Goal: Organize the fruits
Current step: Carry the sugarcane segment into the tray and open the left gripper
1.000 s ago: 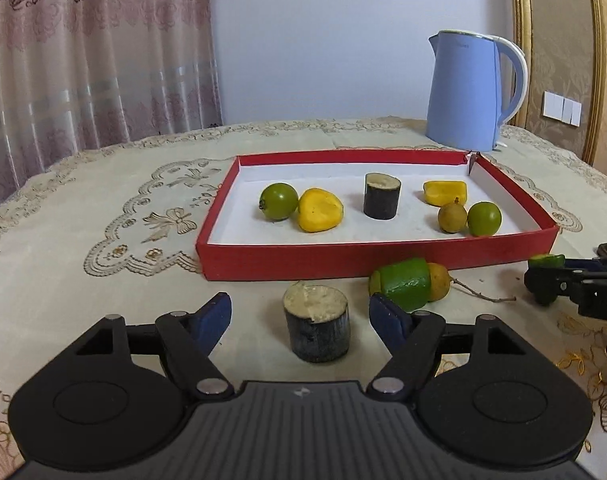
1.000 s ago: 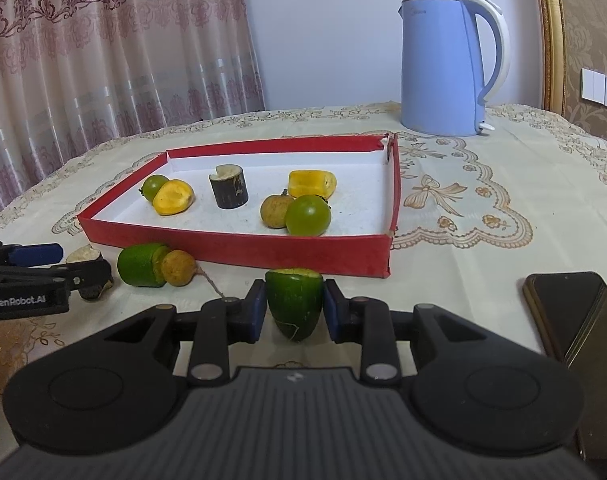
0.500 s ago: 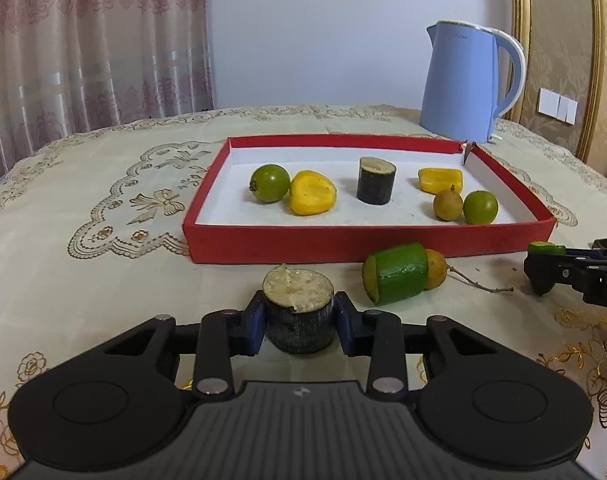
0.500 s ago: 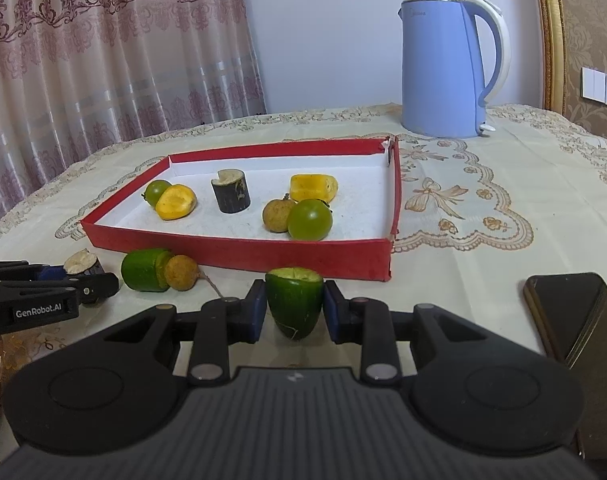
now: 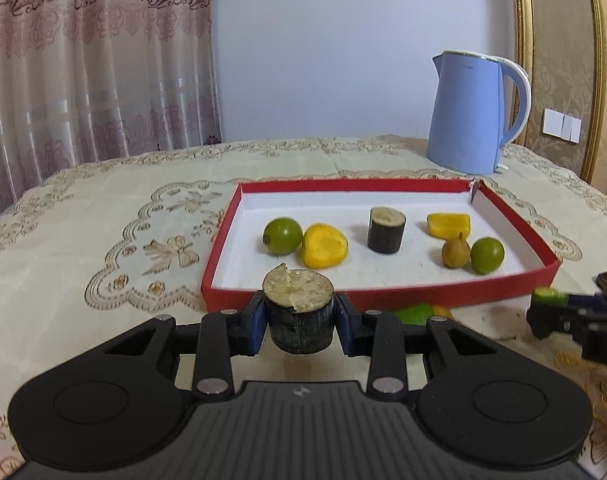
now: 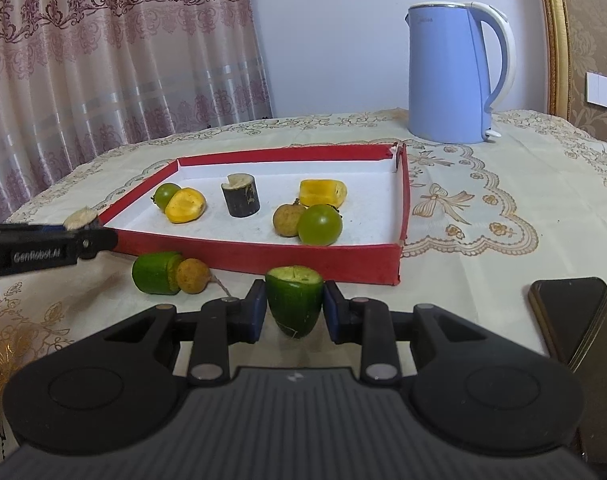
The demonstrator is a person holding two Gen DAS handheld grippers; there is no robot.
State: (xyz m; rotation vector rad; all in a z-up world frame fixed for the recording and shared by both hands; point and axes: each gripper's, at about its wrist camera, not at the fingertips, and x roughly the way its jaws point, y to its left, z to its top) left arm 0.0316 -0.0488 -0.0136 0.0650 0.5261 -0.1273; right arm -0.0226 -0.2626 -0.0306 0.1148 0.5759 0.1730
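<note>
My left gripper (image 5: pixel 298 318) is shut on a dark sugarcane stump (image 5: pixel 299 314) with a pale cut top, held a little above the tablecloth in front of the red tray (image 5: pixel 383 295). My right gripper (image 6: pixel 294 307) is shut on a cut green fruit piece (image 6: pixel 294 304) near the tray's front right corner. Inside the tray lie a second dark stump (image 5: pixel 386 230), two green round fruits (image 5: pixel 282 236) (image 5: pixel 487 255), two yellow pieces (image 5: pixel 324 245) (image 5: pixel 449 225) and a brown longan (image 5: pixel 455 253). On the cloth in front of the tray lie a green piece (image 6: pixel 156 272) and a longan (image 6: pixel 192 276).
A blue electric kettle (image 6: pixel 455 76) stands behind the tray at the right. A dark phone (image 6: pixel 575 320) lies on the cloth at the right. An embroidered cream tablecloth (image 5: pixel 103 248) covers the table. Curtains (image 5: pixel 83 60) hang at the back left.
My left gripper went from open around the stump to shut on it, then rose with it toward the tray. My right gripper kept still with the green piece.
</note>
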